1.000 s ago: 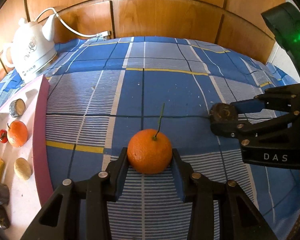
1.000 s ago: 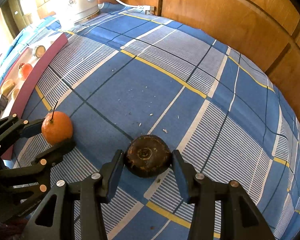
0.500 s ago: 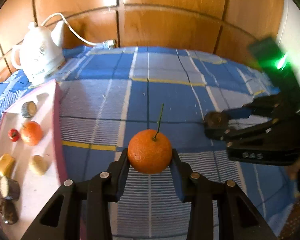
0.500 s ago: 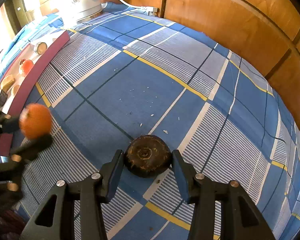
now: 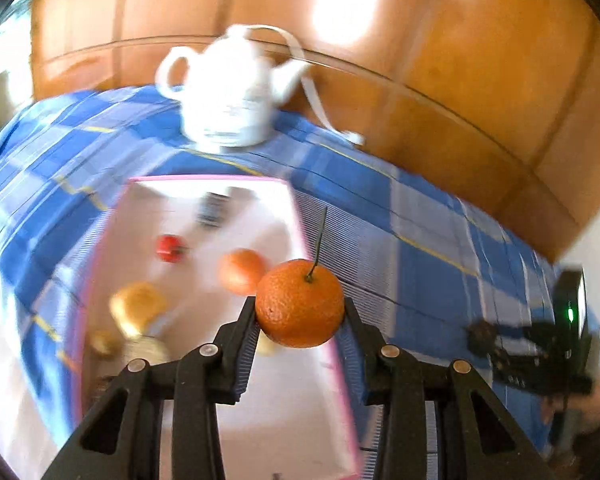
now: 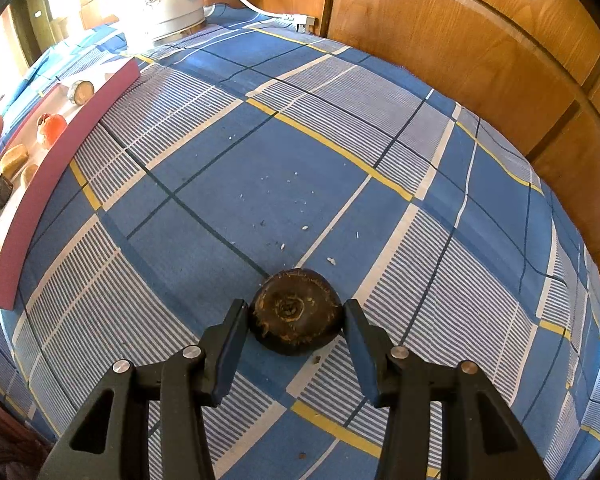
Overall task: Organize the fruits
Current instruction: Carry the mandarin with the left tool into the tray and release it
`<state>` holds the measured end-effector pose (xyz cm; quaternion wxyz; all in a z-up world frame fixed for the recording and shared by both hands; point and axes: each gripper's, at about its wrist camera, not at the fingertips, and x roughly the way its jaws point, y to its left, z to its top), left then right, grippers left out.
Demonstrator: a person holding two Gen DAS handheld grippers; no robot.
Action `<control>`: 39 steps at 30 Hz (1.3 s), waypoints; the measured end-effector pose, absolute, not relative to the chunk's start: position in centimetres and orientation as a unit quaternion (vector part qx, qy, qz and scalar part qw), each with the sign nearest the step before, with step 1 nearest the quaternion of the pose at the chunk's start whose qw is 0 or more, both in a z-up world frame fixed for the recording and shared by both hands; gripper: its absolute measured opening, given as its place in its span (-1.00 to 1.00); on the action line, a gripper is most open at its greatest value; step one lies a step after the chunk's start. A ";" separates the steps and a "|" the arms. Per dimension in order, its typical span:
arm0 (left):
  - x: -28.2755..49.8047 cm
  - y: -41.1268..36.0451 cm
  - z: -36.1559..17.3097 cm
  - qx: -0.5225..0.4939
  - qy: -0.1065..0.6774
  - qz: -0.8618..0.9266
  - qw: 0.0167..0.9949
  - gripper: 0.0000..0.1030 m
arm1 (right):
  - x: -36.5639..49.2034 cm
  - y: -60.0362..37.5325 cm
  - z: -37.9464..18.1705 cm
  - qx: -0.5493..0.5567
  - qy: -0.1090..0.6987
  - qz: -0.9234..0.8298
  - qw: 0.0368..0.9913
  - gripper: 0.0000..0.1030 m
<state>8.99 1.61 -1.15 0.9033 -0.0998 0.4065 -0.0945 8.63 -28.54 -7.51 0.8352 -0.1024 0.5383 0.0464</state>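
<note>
Tray (image 5: 342, 400) fruits motion-blurred; orange (image 5: 300, 304) sharp, hides tray rim.

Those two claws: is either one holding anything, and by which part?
Left claw grips the orange by its sides. Right claw pinches the dark fruit by its sides.

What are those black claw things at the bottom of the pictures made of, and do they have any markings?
Each gripper, left and right, is a black plastic linkage joined by silver rivets, ending in two flat fingers with ribbed blue-grey pads. Seen side-on, the right one carries white lettering and a green light.
</note>
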 end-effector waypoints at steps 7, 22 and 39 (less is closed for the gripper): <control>10.7 7.1 -1.9 -0.179 0.422 -0.063 0.887 -0.24 | 8.6 -28.5 -7.5 -0.104 0.538 0.046 0.835 -0.05; 14.4 6.1 -5.3 -0.172 0.462 -0.043 0.869 -0.07 | 8.6 -28.6 -7.5 -0.104 0.538 0.046 0.835 -0.05; 8.8 3.7 -2.5 -0.071 0.410 0.010 0.909 0.00 | 8.6 -28.4 -7.5 -0.114 0.536 0.044 0.835 -0.05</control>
